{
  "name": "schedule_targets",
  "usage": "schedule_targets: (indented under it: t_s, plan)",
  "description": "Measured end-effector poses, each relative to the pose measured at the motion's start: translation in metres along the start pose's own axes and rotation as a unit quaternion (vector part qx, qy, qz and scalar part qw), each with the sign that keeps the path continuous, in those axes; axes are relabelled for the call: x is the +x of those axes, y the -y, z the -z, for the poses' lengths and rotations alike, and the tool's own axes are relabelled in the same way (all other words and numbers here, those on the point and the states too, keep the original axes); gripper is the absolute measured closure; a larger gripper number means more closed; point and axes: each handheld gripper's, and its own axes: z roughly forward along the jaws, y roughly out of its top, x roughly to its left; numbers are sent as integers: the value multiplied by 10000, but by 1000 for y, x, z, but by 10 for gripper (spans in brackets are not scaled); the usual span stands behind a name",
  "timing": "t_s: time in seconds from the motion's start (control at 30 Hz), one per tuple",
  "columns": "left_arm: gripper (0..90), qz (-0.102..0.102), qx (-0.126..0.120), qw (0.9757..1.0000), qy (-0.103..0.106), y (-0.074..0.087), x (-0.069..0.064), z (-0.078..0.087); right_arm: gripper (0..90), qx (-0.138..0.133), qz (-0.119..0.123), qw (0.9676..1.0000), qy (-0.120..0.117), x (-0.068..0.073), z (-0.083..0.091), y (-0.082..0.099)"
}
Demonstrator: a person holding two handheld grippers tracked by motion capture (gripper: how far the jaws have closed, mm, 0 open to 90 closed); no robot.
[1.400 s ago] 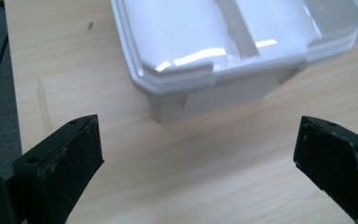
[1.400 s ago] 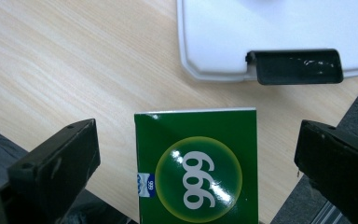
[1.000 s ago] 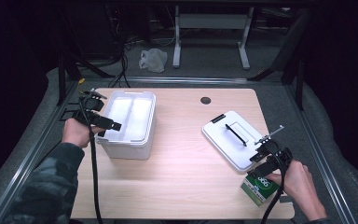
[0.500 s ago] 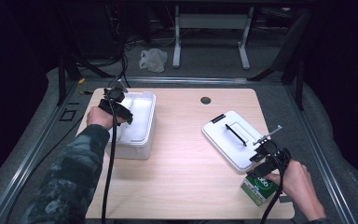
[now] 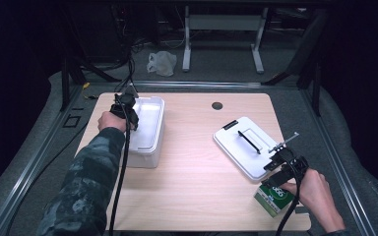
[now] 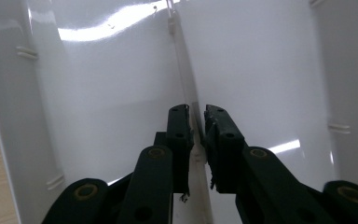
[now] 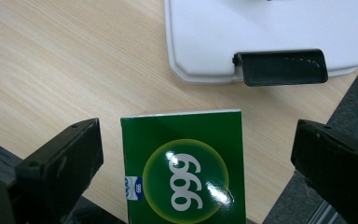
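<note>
Since the earlier frames the left gripper [image 5: 128, 112] has come in from the table's left edge to the near-left wall of the white bin [image 5: 150, 129], and its jaws have just been closing with that wall between them; the right gripper [image 5: 281, 167] has kept its place.

In the high view, the bin stands open on the left half of the wooden table [image 5: 192, 162], and the left hand [image 5: 109, 120] holds its gripper over the bin's left rim. The white lid [image 5: 243, 147], black handle up, lies on the right half. The right hand [image 5: 315, 196] rests at the near right corner, its gripper above a green box [image 5: 274, 199] just beside the lid's near edge.

In the left gripper view, the two black jaws stand close together, clenched on the thin upright wall of the bin [image 6: 186, 93], which runs up between the pads; glossy white plastic spreads on both sides.

In the right gripper view, the jaws stand wide apart, released, with the green box [image 7: 186, 172] marked 999 lying on the table between them and touching neither. The lid [image 7: 270, 32] with its black latch [image 7: 282, 66] lies beyond the box.
</note>
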Motion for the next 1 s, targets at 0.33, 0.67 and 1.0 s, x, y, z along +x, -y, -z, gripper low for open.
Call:
schedule_targets:
  t_s: [0.33, 0.67, 1.0]
  plan:
    - [847, -9, 195, 9992, -360, -5, -10, -5, 21, -48, -10, 10000, 9, 0, 1, 1]
    - [888, -260, 200, 9984, -460, -1, -12, -4, 24, -86, -1, 10000, -19, -2, 3, 3]
    - [893, -817, 258, 9958, -312, 5, -12, -2, 24, -173, -16, 9998, -33, -3, 6, 3]
